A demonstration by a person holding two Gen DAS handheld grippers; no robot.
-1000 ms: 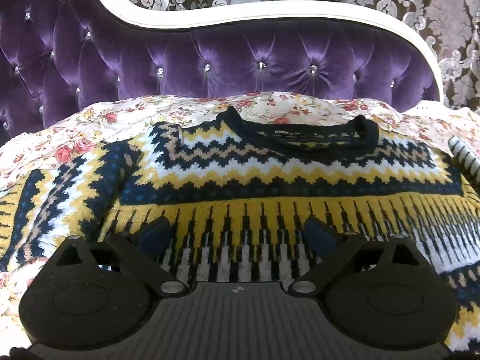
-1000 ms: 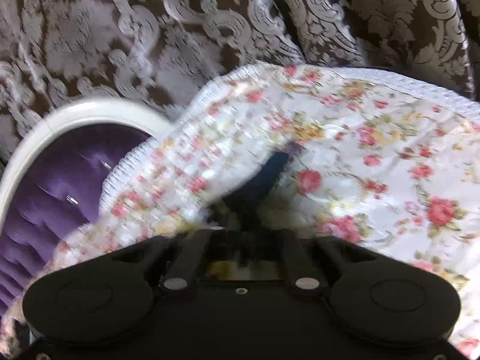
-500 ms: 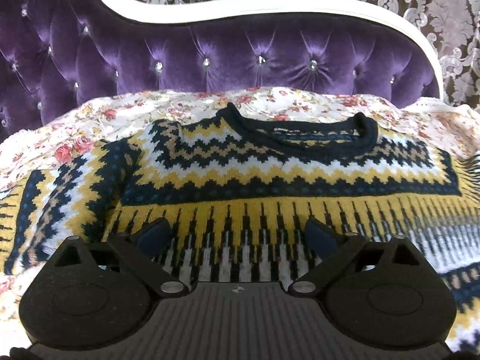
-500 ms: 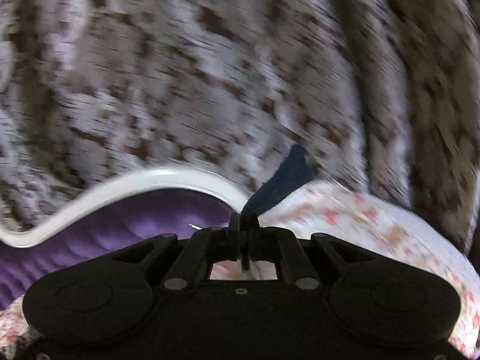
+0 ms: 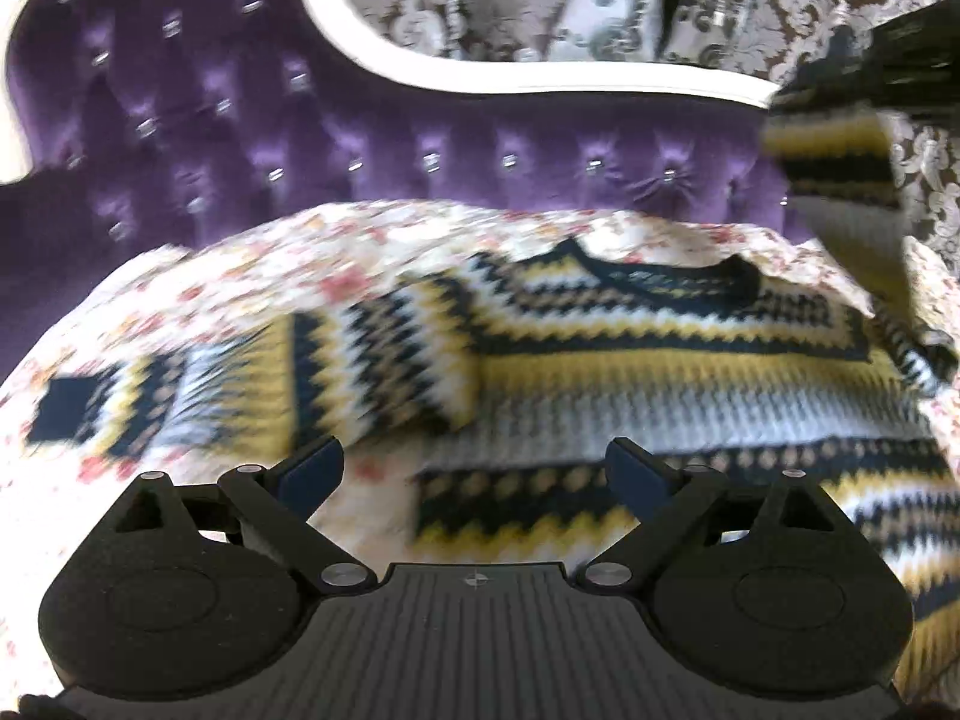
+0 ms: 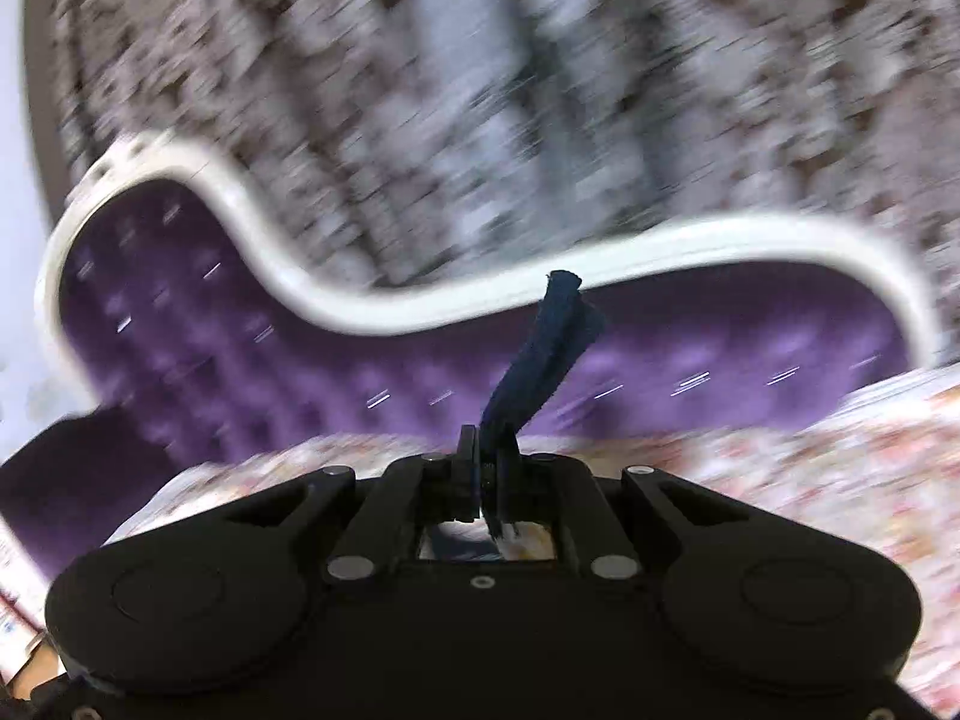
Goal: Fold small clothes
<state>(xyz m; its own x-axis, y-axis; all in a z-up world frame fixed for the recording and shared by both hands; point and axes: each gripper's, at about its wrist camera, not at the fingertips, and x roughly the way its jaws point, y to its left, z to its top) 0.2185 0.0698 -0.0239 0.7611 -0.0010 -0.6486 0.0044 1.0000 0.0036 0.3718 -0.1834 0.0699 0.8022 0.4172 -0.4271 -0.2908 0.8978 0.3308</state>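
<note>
One floral bedspread (image 5: 372,240), purple tufted headboard (image 5: 420,138), damask curtain (image 6: 480,90)

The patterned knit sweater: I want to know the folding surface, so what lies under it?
Under the yellow, navy and white knit sweater lies a floral bedspread, showing around it. Whatever is directly beneath the sweater's body is covered.

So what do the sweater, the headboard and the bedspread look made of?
Sweater: thick knit, probably wool or acrylic, with fuzzy zigzag bands. Headboard: purple velvet-like plush, button-tufted, in a glossy white frame. Bedspread: thin floral woven fabric, possibly cotton; blur hides the weave.
</note>
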